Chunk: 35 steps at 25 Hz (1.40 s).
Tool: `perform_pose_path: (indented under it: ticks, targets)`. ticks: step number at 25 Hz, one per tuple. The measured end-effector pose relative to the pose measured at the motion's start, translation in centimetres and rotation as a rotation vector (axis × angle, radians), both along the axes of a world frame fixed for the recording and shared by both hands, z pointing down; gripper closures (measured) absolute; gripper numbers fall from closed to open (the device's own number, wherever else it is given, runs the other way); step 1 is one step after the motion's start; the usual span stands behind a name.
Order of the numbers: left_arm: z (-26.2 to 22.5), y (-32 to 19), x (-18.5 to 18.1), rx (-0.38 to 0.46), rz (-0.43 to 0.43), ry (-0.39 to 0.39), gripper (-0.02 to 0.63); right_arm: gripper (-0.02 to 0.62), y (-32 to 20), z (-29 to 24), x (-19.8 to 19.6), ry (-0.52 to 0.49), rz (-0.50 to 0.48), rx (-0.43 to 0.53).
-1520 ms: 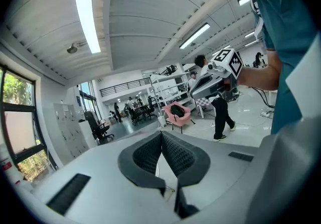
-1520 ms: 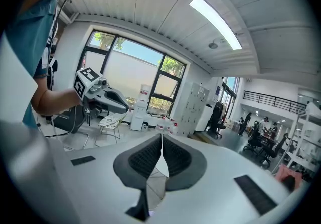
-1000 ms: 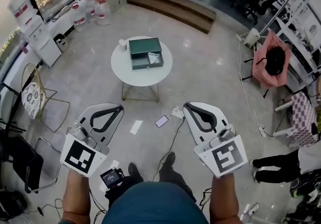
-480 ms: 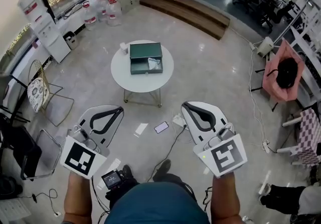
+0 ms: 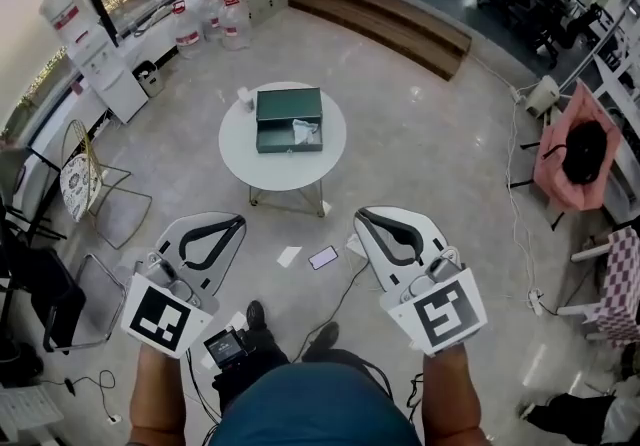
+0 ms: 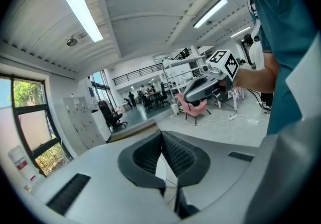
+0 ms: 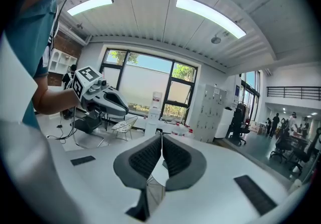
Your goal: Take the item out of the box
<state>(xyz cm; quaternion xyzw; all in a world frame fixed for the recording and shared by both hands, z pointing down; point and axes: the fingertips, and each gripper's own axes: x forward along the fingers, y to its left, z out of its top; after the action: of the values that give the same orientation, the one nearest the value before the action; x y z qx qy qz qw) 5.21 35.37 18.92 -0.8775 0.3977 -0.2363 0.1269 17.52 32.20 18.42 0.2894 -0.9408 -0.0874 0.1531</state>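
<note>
You have no words or numbers to read here. Your left cube (image 5: 160,316) and right cube (image 5: 437,312) carry only black-and-white square patterns. The red labels on the jugs (image 5: 232,19) at eleven o'clock are too small to read.

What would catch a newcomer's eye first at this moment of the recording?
In the head view's foreground are the left gripper and the right gripper, held side by side, each with its fingers together on nothing. Farther ahead, in the middle of the open floor, a round white table carries a dark green box. Something white shows in the box's open part.
</note>
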Motion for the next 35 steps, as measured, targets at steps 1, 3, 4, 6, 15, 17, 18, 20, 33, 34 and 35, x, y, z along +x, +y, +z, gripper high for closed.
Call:
perform_pose_path:
  ticks: [1, 3, 4, 6, 15, 17, 18, 20, 33, 34, 35]
  targets:
    - [0.2, -0.9, 0.0, -0.001, 0.007, 0.0, 0.586, 0.557, -0.7, 0.3, 0.0, 0.0, 0.005, -0.006]
    - [0.5, -2.9, -0.2, -0.003, 0.021, 0.008, 0.586, 0.557, -2.3, 0.8, -0.1, 0.004, 0.024, -0.015]
    - [0.7, -4.0, -0.4, -0.003, 0.031, 0.014, 0.586, 0.557, -3.3, 1.1, -0.3, 0.007, 0.038, -0.018]
    - [1.1, -6.4, -1.2, -0.003, 0.062, 0.017, 0.586, 0.557, -5.3, 1.4, -1.0, 0.016, 0.065, -0.014]
    - [0.1, -17.4, -6.5, 0.006, 0.246, 0.044, 0.586, 0.557, -13.7, -0.4, -7.0, 0.04, 0.23, -0.003]
    - [0.0, -19.4, -6.8, 0.005, 0.278, 0.049, 0.586, 0.557, -15.3, -0.7, -7.5, 0.047, 0.256, -0.002]
    - [-0.2, -20.4, -7.0, 0.004, 0.292, 0.055, 0.586, 0.557, -16.1, -0.8, -7.6, 0.05, 0.269, -0.005]
    - [-0.4, -22.3, -7.5, 0.002, 0.311, 0.068, 0.586, 0.557, -17.6, -0.9, -8.0, 0.051, 0.297, -0.012]
    - [0.6, -28.9, -13.9, -0.005, 0.341, 0.114, 0.586, 0.557, -23.9, -0.6, -15.0, 0.084, 0.323, -0.02]
    - [0.7, -29.2, -14.1, -0.006, 0.334, 0.114, 0.586, 0.557, -24.5, -0.6, -15.1, 0.082, 0.317, -0.022]
    - [1.0, -29.6, -14.2, -0.007, 0.326, 0.112, 0.586, 0.557, -25.0, -0.4, -15.2, 0.08, 0.308, -0.022]
